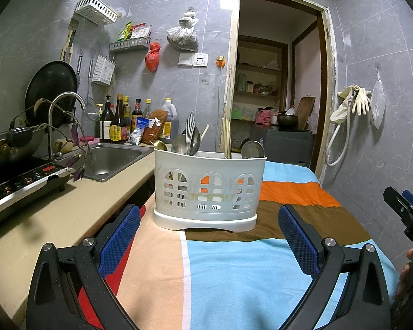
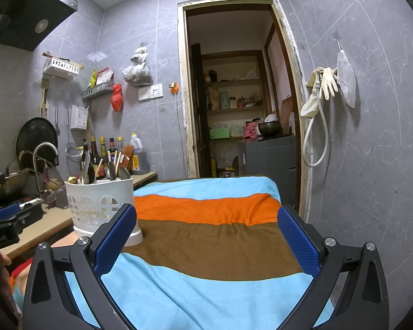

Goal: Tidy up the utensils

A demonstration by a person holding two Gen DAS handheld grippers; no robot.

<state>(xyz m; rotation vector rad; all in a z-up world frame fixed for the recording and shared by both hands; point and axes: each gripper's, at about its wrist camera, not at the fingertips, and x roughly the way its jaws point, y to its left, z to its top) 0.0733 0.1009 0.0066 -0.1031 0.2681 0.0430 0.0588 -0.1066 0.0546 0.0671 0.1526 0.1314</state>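
Left wrist view: the left claw (image 1: 209,228) gapes empty, the white utensil caddy (image 1: 209,189) at twelve o'clock on the striped surface (image 1: 234,269). The right claw (image 2: 206,231) gapes empty, caddy at ten o'clock.

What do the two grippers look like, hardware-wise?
Both match: the left gripper and right gripper have black angular plastic arms with triangular cutouts and silver pivot bolts, plus blue fingers with cross-hatched texture. White "GenRobot.AI" lettering shows on the left unit's black body in the right wrist view.

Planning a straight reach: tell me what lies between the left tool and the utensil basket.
Nothing but bare striped cloth lies between the open left tool and the basket, seen in the left wrist view.
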